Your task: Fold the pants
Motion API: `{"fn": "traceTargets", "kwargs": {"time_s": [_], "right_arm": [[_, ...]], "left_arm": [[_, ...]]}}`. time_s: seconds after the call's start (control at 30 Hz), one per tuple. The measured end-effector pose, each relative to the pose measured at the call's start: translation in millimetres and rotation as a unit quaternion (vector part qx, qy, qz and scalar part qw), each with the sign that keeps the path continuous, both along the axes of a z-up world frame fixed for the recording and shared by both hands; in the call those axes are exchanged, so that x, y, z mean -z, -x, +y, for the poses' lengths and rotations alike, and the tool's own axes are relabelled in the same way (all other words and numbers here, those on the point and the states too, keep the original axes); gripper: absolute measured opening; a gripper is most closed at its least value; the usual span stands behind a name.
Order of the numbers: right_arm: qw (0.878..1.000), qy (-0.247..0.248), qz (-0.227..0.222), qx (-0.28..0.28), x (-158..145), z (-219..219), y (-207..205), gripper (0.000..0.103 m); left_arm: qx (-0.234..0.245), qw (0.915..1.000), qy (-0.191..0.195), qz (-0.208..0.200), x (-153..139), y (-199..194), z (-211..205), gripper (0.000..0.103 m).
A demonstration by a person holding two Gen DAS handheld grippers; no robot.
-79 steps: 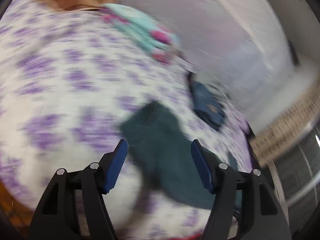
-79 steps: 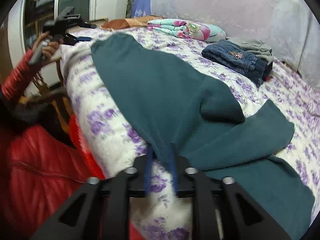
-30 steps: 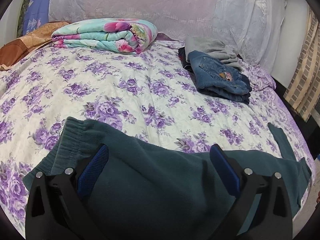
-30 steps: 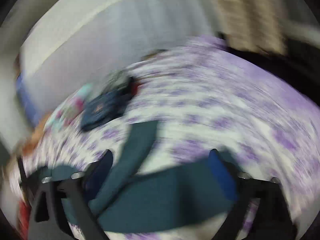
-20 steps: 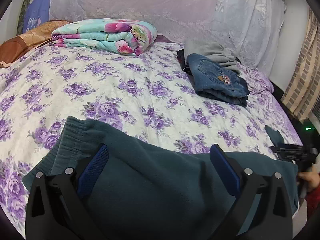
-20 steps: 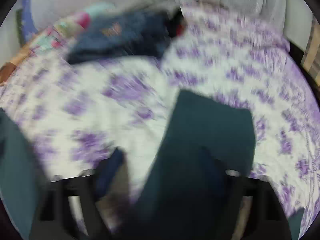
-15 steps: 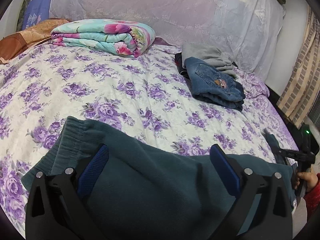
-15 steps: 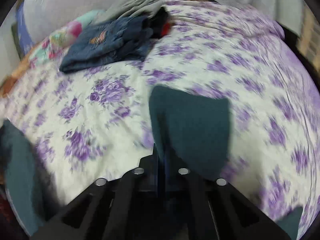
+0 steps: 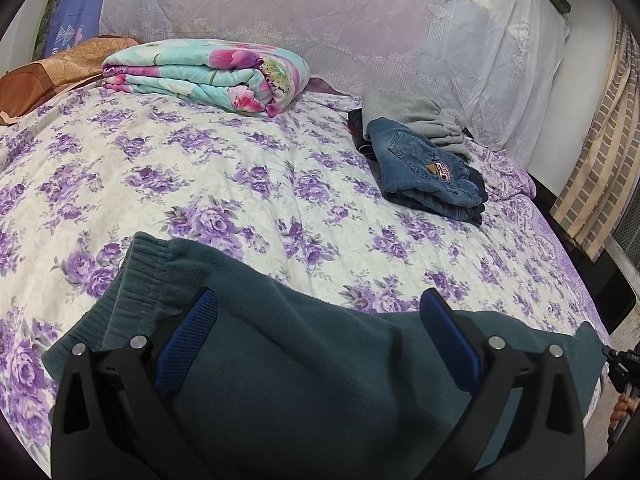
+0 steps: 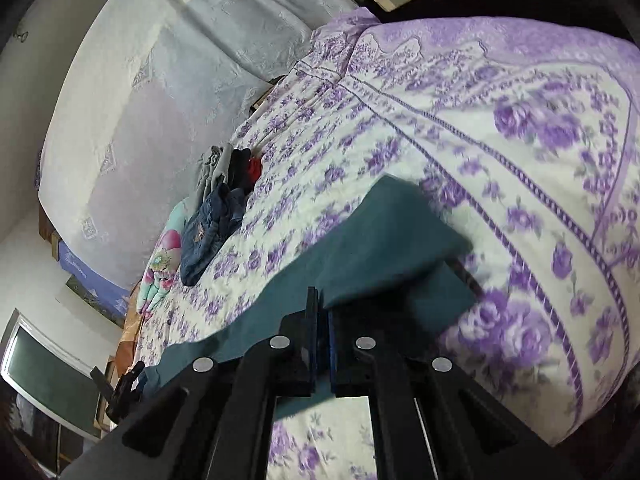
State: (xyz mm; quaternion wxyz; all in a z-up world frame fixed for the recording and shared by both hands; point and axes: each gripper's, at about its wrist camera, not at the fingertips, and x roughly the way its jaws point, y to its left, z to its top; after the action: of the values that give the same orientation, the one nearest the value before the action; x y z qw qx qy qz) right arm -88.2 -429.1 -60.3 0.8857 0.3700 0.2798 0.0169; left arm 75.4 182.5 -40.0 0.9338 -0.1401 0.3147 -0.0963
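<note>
Dark teal pants lie along the near edge of the bed, the ribbed waistband at the left. My left gripper is open above the pants near the waist, its blue pads wide apart and not pressing the cloth. In the right wrist view the leg end of the pants is folded over and lifted. My right gripper is shut on its edge, and that view is rolled to one side. The right gripper also shows at the far right edge of the left wrist view.
A purple-flowered bedspread covers the bed. A folded floral blanket lies at the back left. Folded jeans and a grey garment lie at the back right. A lace-covered headboard stands behind. The bed's right edge drops off by a curtain.
My right gripper went from open to shut on the pants leg end, then swung and rolled with the cloth. The left gripper stayed open over the waist.
</note>
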Motion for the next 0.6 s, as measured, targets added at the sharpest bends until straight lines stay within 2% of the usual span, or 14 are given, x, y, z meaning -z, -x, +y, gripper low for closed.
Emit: {"fn": "traceTargets", "kwargs": {"time_s": [0.07, 0.13, 0.17, 0.23, 0.27, 0.3, 0.33, 0.4, 0.53, 0.6], "right_arm": [[1.0, -0.014, -0.005, -0.011, 5, 0, -4, 0.009], [0.999, -0.034, 0.002, -0.012, 14, -2, -14, 0.031], [0.999, -0.047, 0.001, -0.009, 19, -4, -17, 0.036], [0.999, -0.041, -0.012, -0.001, 20, -6, -17, 0.026], [0.999, -0.034, -0.024, 0.009, 16, -7, -12, 0.012], [0.999, -0.028, -0.035, 0.015, 11, -8, -7, 0.004], [0.998, -0.011, -0.055, 0.02, 0, -10, 4, 0.004], [0.998, 0.015, -0.057, 0.026, -10, -14, 17, 0.004], [0.998, 0.027, 0.039, 0.041, 22, -31, 27, 0.003], [0.999, 0.002, 0.021, 0.04, 27, -36, 37, 0.007]], "left_arm": [[-0.001, 1.0, -0.001, 0.001, 0, 0, 0, 0.099], [-0.001, 1.0, -0.001, 0.001, 1, 0, 0, 0.099], [-0.001, 1.0, -0.001, 0.001, 1, 0, 0, 0.099], [-0.001, 1.0, -0.001, 0.001, 1, 0, 0, 0.099], [-0.001, 1.0, 0.0, 0.001, 1, 0, 0, 0.099], [-0.001, 1.0, 0.0, 0.001, 0, 0, 0, 0.099], [-0.001, 1.0, 0.0, 0.001, 1, -1, 0, 0.099], [-0.002, 1.0, -0.002, 0.002, 1, -1, 0, 0.099], [-0.002, 1.0, -0.002, 0.002, 2, -1, 0, 0.099], [-0.004, 1.0, -0.004, 0.003, 2, -1, 0, 0.099]]}}
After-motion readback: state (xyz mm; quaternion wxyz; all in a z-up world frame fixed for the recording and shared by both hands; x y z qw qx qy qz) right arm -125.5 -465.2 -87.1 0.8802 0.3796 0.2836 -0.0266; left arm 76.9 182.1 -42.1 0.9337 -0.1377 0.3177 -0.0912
